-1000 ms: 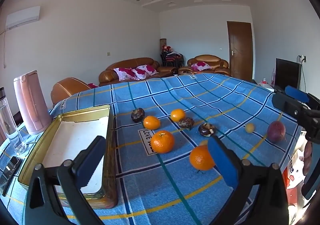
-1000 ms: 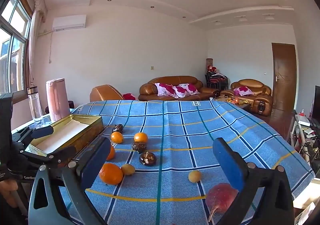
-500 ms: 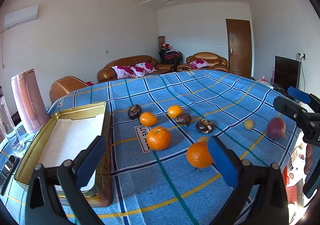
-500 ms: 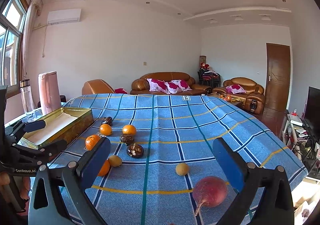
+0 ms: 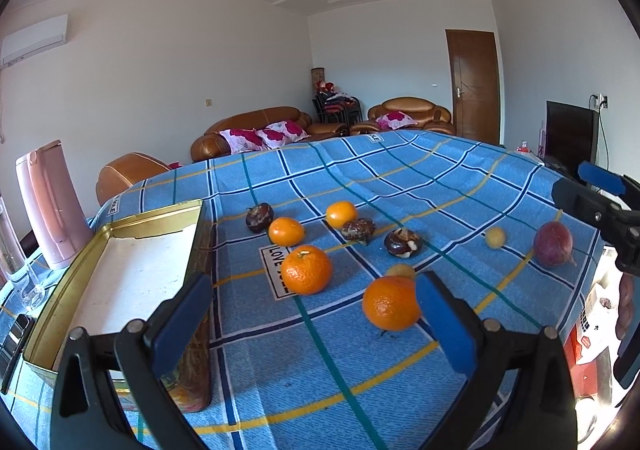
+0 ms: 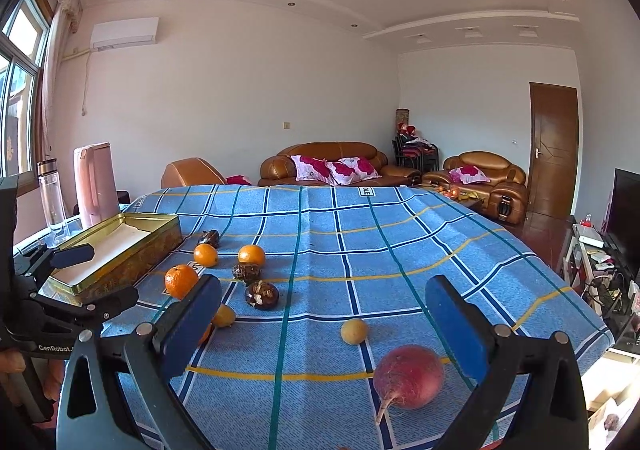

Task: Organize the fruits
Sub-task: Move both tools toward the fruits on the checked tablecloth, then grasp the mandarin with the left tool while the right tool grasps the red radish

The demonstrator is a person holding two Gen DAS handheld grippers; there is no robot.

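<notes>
Hovering wide open and empty, the left gripper faces an orange; the right gripper, equally wide, overhangs a red fruit; the tin sits left.

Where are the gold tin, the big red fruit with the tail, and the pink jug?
gold tin (image 5: 120,226), left wrist view, on its far rim.
big red fruit (image 6: 410,374), right wrist view, middle of its round body.
pink jug (image 5: 50,206), left wrist view, middle of its side.
</notes>
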